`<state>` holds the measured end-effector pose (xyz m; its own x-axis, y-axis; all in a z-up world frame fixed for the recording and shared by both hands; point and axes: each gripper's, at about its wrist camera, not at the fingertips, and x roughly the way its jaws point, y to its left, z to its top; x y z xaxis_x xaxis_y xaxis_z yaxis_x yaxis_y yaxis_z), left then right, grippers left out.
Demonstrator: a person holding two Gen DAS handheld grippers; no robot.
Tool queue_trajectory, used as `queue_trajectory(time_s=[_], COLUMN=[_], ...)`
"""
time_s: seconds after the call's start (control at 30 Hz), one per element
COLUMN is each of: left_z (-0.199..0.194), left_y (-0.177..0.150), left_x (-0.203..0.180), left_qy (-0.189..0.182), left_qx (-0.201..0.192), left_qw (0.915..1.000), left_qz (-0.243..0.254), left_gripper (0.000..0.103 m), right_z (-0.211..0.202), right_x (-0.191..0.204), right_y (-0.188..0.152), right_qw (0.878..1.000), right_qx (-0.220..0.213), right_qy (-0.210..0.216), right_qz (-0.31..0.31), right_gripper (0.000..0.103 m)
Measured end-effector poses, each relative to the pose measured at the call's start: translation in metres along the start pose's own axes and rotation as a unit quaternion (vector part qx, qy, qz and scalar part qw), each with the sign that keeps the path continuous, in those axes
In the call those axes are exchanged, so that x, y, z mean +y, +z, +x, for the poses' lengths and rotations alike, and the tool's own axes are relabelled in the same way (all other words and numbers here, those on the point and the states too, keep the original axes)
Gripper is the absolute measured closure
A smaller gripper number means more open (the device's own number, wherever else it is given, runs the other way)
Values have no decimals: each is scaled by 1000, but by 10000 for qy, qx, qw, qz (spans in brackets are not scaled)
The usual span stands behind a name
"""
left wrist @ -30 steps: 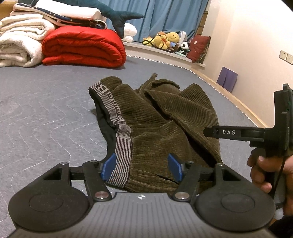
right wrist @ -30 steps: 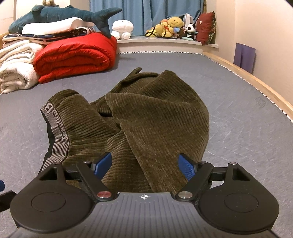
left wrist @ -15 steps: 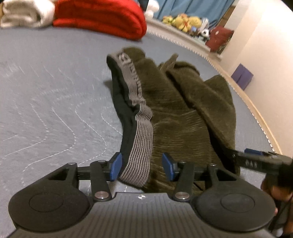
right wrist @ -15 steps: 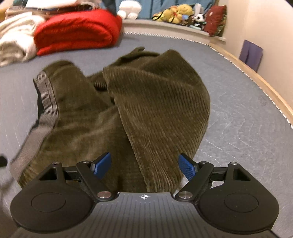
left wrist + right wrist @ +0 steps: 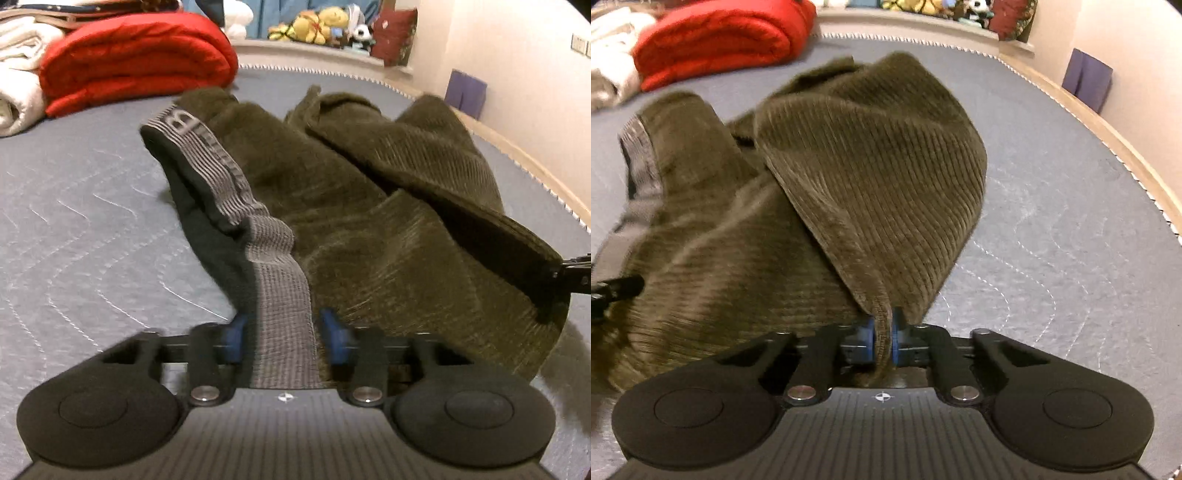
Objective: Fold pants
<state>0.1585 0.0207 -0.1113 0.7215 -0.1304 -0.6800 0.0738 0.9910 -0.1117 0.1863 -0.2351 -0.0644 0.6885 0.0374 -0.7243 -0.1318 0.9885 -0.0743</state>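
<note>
Grey quilted mattress (image 5: 1071, 206) underfoot, red rolled duvet (image 5: 136, 55) and plush toys (image 5: 317, 29) at the far edge. Olive corduroy pants (image 5: 354, 206) crumpled in the middle, long axis running away from both cameras, grey elastic waistband (image 5: 280, 295) along the left edge, a loose flap folded over on the right. Near hem directly ahead of both tools, neither nearer than the other.

Left gripper (image 5: 282, 334): blue pads (image 5: 232, 332) closing around the waistband strip, a sliver of gap visible on each side, so not yet pinched. Right gripper (image 5: 882, 338): jaws closing, pads already pressed on a narrow ridge of corduroy at the flap's near corner, cloth tenting up from it. Probably set for a two-corner lift and spread.
</note>
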Motion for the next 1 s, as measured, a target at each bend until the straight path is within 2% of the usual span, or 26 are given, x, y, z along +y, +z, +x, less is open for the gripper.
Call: queue_trajectory(time_s=[0.1, 0.23, 0.33, 0.43, 0.53, 0.67, 0.7, 0.73, 0.77, 0.8, 0.83, 0.87, 0.9, 0.93, 1.0], left_z=[-23, -67, -98, -138, -177, -212, -215, -214, -209, -207, -211, -219, -227, -236, -252], left_y=[2, 6, 14, 15, 8, -15, -17, -20, -24, -28, -29, -27, -24, -20, -12], left_x=[17, 33, 66, 105, 140, 194, 205, 214, 222, 228, 231, 231, 229, 227, 220], left_qy=[-363, -281, -105, 120, 503, 930, 956, 967, 1025, 1179, 1449, 1692, 1770, 1731, 1446], left_qx=[-194, -605, -651, -634, -449, 5, 126, 353, 674, 954, 1018, 906, 761, 596, 338], left_qw=[9985, 9969, 9948, 9925, 9919, 9857, 9849, 9834, 9796, 9741, 9695, 9672, 9674, 9687, 9741], left_qz=[-363, -421, -782, -1035, -1079, -1403, -1440, -1497, -1594, -1680, -1694, -1661, -1647, -1678, -1704], left_gripper=[74, 76, 78, 79, 80, 79, 75, 70, 57, 56, 56, 54, 49, 48, 48], right_z=[-22, -52, -72, -86, -100, -119, -121, -121, -120, -116, -114, -113, -113, -115, -121], right_x=[-7, -8, 9, 39, 73, 124, 136, 148, 159, 169, 176, 179, 178, 174, 159], right_y=[0, -1, -9, -18, -28, -45, -50, -54, -58, -63, -66, -67, -64, -58, -44], right_qw=[9989, 9945, 9887, 9758, 9540, 9039, 8927, 8841, 8793, 8767, 8753, 8739, 8726, 8741, 8830], right_qx=[-358, -673, -835, -853, -822, -687, -594, -453, -276, -78, 52, 110, 106, 54, -135], right_qy=[238, 726, 1242, 1918, 2612, 3598, 3766, 3860, 3848, 3762, 3669, 3615, 3636, 3687, 3824], right_qz=[185, 343, -58, -607, -1218, -2208, -2405, -2595, -2793, -2998, -3151, -3249, -3258, -3161, -2718], right_gripper=[95, 96, 96, 96, 96, 96, 96, 96, 91, 88, 88, 86, 82, 79, 60])
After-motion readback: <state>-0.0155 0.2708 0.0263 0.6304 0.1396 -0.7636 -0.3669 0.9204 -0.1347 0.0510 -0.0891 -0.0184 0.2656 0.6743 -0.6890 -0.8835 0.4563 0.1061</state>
